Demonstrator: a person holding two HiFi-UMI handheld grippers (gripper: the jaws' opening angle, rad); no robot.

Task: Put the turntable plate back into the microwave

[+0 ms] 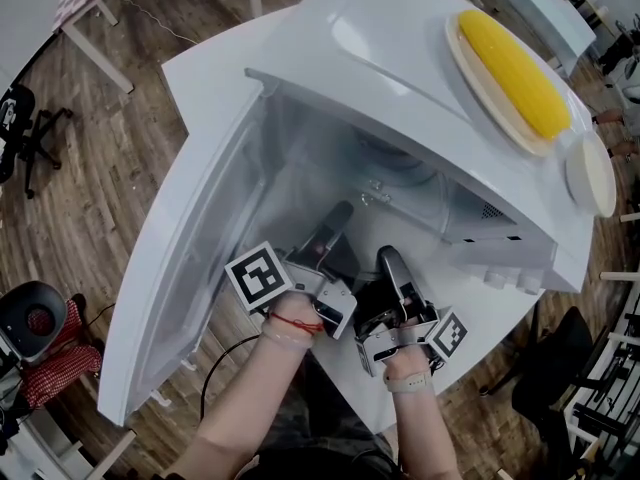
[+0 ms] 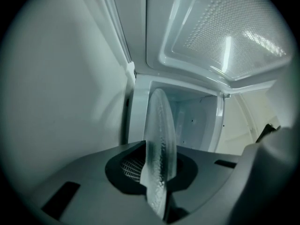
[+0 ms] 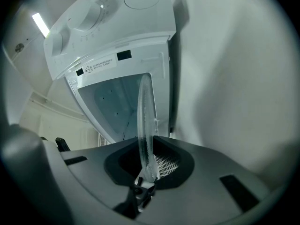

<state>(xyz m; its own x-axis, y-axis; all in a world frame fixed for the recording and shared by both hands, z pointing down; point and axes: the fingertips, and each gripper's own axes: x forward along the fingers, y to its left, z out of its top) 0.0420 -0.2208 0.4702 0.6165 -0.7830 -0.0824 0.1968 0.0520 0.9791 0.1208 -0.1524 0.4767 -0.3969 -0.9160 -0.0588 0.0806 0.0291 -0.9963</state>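
The microwave (image 1: 400, 58) takes up most of the white table (image 1: 200, 78), and its door (image 1: 190, 268) is swung wide past the table's left edge, leaving the cavity mouth clear toward the table's front edge, where the person stands. Both tongs are at that opening. The left gripper (image 1: 340, 214) reaches a little further in than the right gripper (image 1: 392, 262), and each is clamped on the rim of the glass turntable plate (image 2: 161, 139). In the left gripper view the plate stands edge-on between the closed jaws, with its far side already pointing into the cavity (image 2: 187, 121). The right gripper view shows the same thin glass edge (image 3: 144, 125) pinched between that gripper's jaws, with the control panel and the opening beyond it. Holding the rim at two points looks like a way to stop the slippery disc from tipping or swinging while it is carried level through the mouth. In the head view the clear glass is hard to pick out against the white interior. The plate is not yet seated, and it probably has to go deeper and settle flat on the floor of the cavity. On the microwave's roof, toward the table's right edge, a corn cob (image 1: 515, 68) lies on a pale dish (image 1: 470, 73) beside a small round lid (image 1: 590, 173), out of the way of the opening.
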